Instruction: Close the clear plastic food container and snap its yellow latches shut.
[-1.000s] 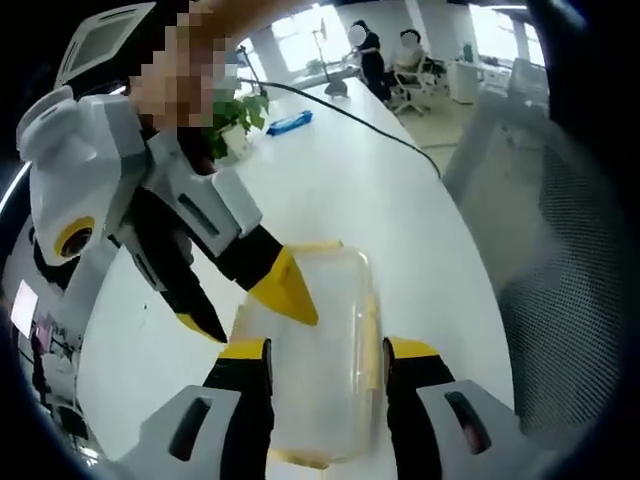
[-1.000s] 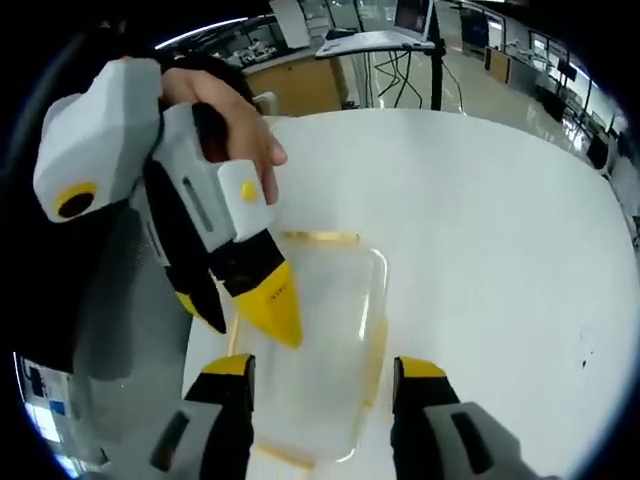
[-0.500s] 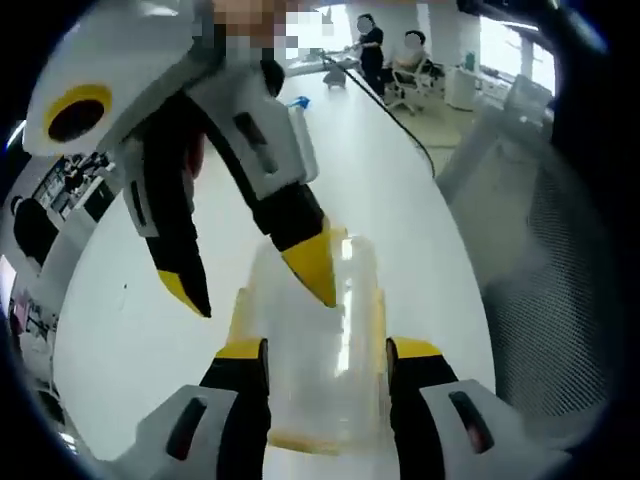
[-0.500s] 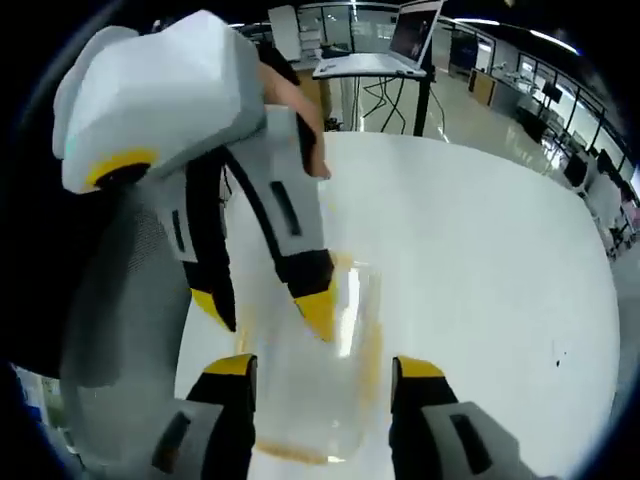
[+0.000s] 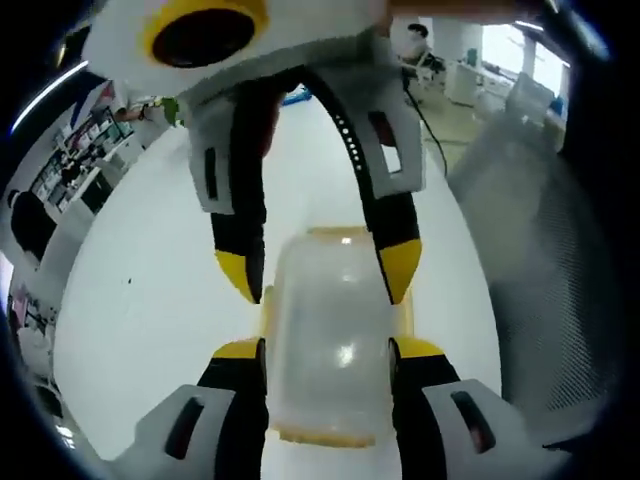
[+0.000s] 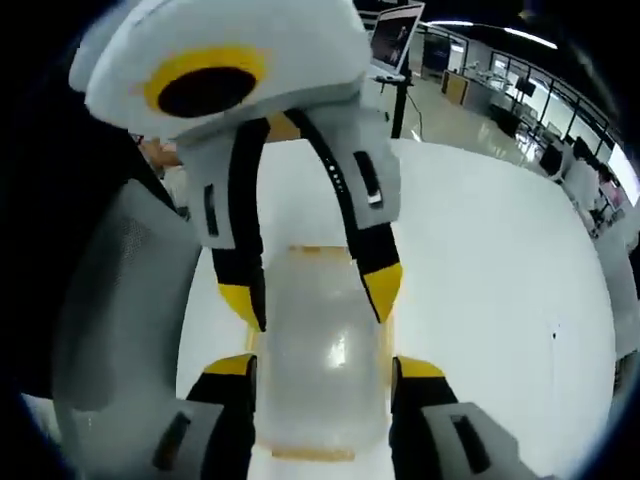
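White table (image 5: 150, 300) — office desks (image 6: 480, 70) behind.

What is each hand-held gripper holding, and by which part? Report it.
Both straddle the clear plastic food container with yellow latches across its long sides: left hand-held gripper near one end, right hand-held gripper near the other. Whether either squeezes it cannot be told.

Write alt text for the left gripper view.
A clear plastic food container with yellow latches rests on a white table, straddled by two open grippers: the left gripper from below, the right gripper from above, jaws on either side.
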The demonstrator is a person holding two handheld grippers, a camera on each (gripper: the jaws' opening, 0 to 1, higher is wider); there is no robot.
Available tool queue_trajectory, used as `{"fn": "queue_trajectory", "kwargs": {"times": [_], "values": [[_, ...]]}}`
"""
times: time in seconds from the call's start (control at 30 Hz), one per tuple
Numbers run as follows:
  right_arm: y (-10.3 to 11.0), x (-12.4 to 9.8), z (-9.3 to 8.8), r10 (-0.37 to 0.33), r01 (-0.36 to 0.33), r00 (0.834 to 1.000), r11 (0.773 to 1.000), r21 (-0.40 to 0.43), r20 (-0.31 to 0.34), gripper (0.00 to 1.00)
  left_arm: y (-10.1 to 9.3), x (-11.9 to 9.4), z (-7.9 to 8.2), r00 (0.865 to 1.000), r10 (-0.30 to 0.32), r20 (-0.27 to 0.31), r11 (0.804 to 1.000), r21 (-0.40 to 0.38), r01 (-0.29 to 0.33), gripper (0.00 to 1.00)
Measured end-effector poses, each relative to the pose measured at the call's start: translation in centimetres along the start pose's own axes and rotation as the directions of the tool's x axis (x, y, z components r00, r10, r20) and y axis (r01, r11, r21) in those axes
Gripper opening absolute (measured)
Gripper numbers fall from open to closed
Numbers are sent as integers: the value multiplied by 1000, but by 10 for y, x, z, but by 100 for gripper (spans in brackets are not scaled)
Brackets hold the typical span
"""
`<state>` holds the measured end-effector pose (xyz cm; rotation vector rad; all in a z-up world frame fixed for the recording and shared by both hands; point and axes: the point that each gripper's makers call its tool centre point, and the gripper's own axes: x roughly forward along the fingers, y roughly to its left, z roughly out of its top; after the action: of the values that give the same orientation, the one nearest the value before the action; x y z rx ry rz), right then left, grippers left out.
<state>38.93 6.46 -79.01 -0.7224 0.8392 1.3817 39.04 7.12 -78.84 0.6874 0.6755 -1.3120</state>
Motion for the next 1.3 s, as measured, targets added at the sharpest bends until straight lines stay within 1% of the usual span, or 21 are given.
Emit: {"fn": "queue_trajectory", "kwargs": {"times": [0.1, 0.17, 0.27, 0.4, 0.53, 0.57, 0.6, 0.63, 0.67, 0.77, 0.8, 0.83, 0.87, 0.9, 0.93, 0.97, 1.0, 1.07, 1.17, 1.2, 1.3], "values": [[-10, -3, -5, -113, 111, 994, 991, 73, 15, 52, 5, -3, -8, 999, 45, 2, 998, -54, -44, 47], [-13, -4, -3, -185, 173, 980, 973, 155, 67, 53, 11, -6, -13, 996, 92, 2, 989, -120, -91, 49], [-15, -5, -10, -278, 243, 957, 925, 293, 86, 54, 16, -10, -13, 986, 164, 28, 968, -195, -156, 49], [-13, -5, -8, -360, 276, 925, 856, 437, 120, 55, 16, -11, -17, 972, 234, 6, 947, -227, -226, 52], [-9, -6, -11, -446, 358, 890, 808, 468, 90, 55, 15, -13, -15, 951, 309, 13, 907, -306, -290, 52], [-9, -6, -13, -479, 386, 875, 779, 494, 72, 56, 14, -14, -15, 945, 326, 9, 901, -307, -308, 52], [-8, -7, -13, -492, 399, 868, 773, 494, 70, 55, 13, -13, -16, 942, 336, 3, 895, -313, -319, 52], [-8, -7, -12, -513, 416, 856, 759, 501, 67, 55, 12, -13, -18, 937, 350, -12, 880, -338, -333, 52], [-7, -8, -14, -541, 436, 839, 730, 526, 55, 55, 12, -13, -20, 932, 362, -21, 865, -365, -344, 52], [-6, -10, -16, -582, 469, 812, 685, 558, 32, 56, 12, -17, -25, 906, 422, -45, 819, -411, -401, 52], [-7, -13, -19, -618, 509, 786, 652, 562, 4, 57, 14, -20, -27, 887, 458, -54, 789, -435, -434, 51], [-6, -14, -19, -634, 523, 774, 634, 569, -4, 57, 16, -24, -29, 869, 490, -65, 761, -454, -463, 50], [-4, -16, -19, -660, 536, 751, 597, 596, -15, 57, 15, -26, -33, 858, 507, -87, 741, -464, -485, 49], [-4, -19, -20, -687, 555, 727, 564, 612, -26, 57, 12, -25, -35, 863, 495, -104, 732, -486, -478, 48], [-3, -20, -20, -701, 564, 713, 549, 617, -28, 57, 9, -21, -35, 873, 477, -102, 746, -478, -463, 49], [0, -16, -20, -699, 555, 715, 546, 627, -24, 58, 8, -18, -34, 876, 473, -98, 754, -471, -459, 51], [1, -16, -21, -710, 556, 704, 526, 644, -28, 60, 8, -18, -34, 874, 476, -95, 754, -467, -461, 52], [2, -16, -21, -720, 556, 694, 513, 654, -25, 61, 12, -23, -34, 863, 497, -94, 739, -474, -478, 50], [-2, -23, -21, -740, 548, 672, 494, 675, -4, 60, 22, -35, -31, 834, 548, -64, 685, -538, -491, 50], [-2, -23, -20, -739, 528, 674, 490, 693, 8, 60, 24, -36, -32, 831, 554, -56, 677, -551, -488, 50], [-2, -23, -23, -739, 471, 673, 468, 748, 39, 60, 26, -32, -39, 844, 534, -52, 680, -567, -465, 57]]}}
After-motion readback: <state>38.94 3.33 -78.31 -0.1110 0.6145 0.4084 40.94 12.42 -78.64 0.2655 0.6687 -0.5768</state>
